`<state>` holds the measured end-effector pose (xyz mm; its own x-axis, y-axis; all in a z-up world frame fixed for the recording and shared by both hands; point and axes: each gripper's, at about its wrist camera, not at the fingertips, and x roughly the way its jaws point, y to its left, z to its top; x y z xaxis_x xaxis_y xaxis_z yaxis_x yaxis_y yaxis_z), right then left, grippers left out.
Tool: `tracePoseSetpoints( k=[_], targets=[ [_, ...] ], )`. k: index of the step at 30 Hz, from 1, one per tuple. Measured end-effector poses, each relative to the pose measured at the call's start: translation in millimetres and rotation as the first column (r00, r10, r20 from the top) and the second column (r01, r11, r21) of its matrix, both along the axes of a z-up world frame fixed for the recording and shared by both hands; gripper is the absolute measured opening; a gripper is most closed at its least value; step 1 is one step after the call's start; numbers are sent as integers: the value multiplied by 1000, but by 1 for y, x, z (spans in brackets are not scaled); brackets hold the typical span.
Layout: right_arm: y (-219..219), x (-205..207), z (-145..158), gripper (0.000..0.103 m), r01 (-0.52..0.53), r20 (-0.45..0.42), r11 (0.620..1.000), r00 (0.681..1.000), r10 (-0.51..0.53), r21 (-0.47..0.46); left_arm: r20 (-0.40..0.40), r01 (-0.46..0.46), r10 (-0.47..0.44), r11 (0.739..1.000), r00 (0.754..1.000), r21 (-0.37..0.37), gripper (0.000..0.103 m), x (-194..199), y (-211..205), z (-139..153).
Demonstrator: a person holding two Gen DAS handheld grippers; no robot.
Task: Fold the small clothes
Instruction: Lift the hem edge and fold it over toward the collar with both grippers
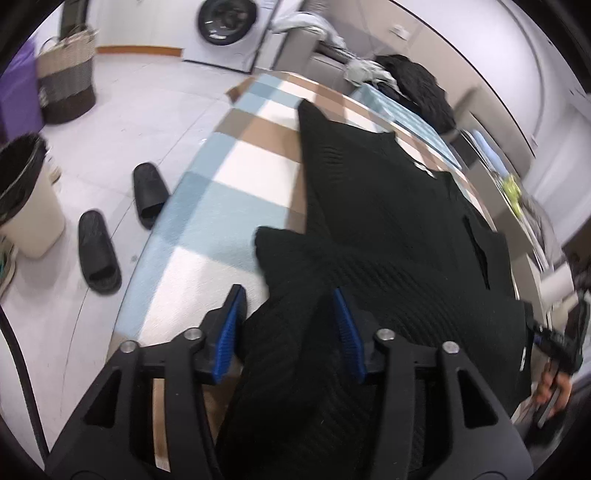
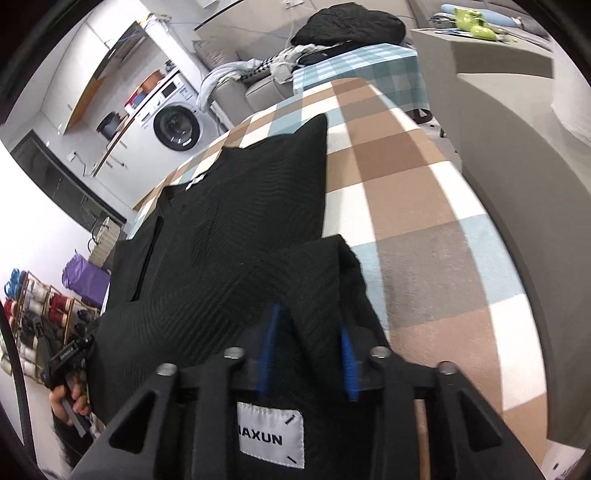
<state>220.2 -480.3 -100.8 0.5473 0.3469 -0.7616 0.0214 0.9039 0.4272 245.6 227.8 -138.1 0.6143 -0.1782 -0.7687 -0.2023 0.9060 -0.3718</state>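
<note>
A black ribbed knit garment [image 1: 388, 221] lies spread on the checked blanket [image 1: 236, 173]; the right wrist view shows it too [image 2: 236, 221]. A folded sleeve end [image 1: 291, 251] runs down between my left gripper's [image 1: 291, 328] blue pads [image 1: 229, 332]; the jaws stand apart and the left pad is just clear of the cloth. My right gripper [image 2: 308, 350] is open as well, with a bunched fold [image 2: 317, 266] between its pads and a white label [image 2: 271, 435] below it. Each view catches the other gripper, held in a hand, at the garment's far edge.
Beside the bed on the floor are two black slippers [image 1: 122, 221], a lined bin [image 1: 26, 199] and a woven basket [image 1: 66, 81]. A washing machine [image 2: 177, 125] stands behind. Dark clothes [image 2: 351, 22] are piled at the bed's far end, and a grey sofa arm [image 2: 517, 166] borders the right side.
</note>
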Motion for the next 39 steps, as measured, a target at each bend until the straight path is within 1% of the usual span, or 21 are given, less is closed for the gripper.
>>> tracePoseSetpoints(
  k=[1,3,7,12,14,15,18,19,21,23,24,25,26,27,29,31,33,35,36,38,39],
  targets=[
    [-4,-3,3,45,3,6,1000,1000,-3,0,2,-12,12,1000,1000,-1,52,-4,2,1],
    [-10,-11,4,51,5,7,1000,1000,-5,11,11,-23,23,1000,1000,9,54,-14,3,3],
    [-17,-34,2,52,-21,18,1000,1000,21,20,24,-19,18,999,1000,39,59,-38,0,7],
    [-24,-59,-2,52,-31,35,999,999,30,33,-1,-22,22,993,1000,115,60,-68,-4,7],
    [-29,-64,-4,52,-16,29,999,999,15,30,-11,-19,21,992,1000,124,60,-82,-5,5],
    [-31,-68,-6,52,-15,28,999,1000,14,33,-20,-15,17,993,1000,116,60,-86,-5,3],
    [-30,-71,-8,52,-34,19,999,999,34,21,-12,3,-1,991,1000,136,60,-96,-10,2],
    [-28,-71,-8,52,-45,21,999,999,45,13,-10,6,-4,990,1000,140,58,-97,-12,2],
    [-24,-72,-11,52,-74,23,997,997,74,3,2,3,-3,989,1000,151,48,-100,-15,2],
    [-19,-72,-13,52,-103,33,994,994,104,-28,10,13,-14,991,1000,130,28,-98,-16,0],
    [-16,-73,-14,51,-114,30,993,993,115,-37,11,11,-12,994,1000,111,23,-99,-16,-1],
    [-15,-72,-14,50,-117,32,992,992,119,-40,11,12,-13,994,1000,104,14,-98,-16,-1],
    [-13,-71,-15,36,-130,24,991,991,131,-32,15,16,-18,995,1000,95,8,-97,-16,0],
    [-11,-70,-17,19,-136,20,989,990,138,-51,23,16,-18,996,1000,87,6,-97,-16,1],
    [-8,-69,-17,10,-146,24,986,989,148,-80,45,13,-17,997,999,81,4,-99,-16,6],
    [-8,-73,-10,7,-139,54,987,988,144,-76,67,6,-10,998,998,67,3,-101,-14,14],
    [-10,-77,2,5,-129,104,990,986,134,-53,97,-3,2,1000,995,10,3,-102,-8,24],
    [-16,-76,16,5,-104,141,995,985,103,2,126,-5,7,1000,992,-19,3,-102,-4,35],
    [-18,-74,23,5,-88,152,996,985,83,29,157,-2,7,999,987,-37,3,-99,-3,45],
    [-20,-64,36,5,-60,171,995,984,47,74,195,3,4,999,981,-38,3,-93,-3,58],
    [-19,-57,43,5,-50,181,996,983,35,79,221,6,1,1000,975,-29,3,-87,-4,66]
  ],
)
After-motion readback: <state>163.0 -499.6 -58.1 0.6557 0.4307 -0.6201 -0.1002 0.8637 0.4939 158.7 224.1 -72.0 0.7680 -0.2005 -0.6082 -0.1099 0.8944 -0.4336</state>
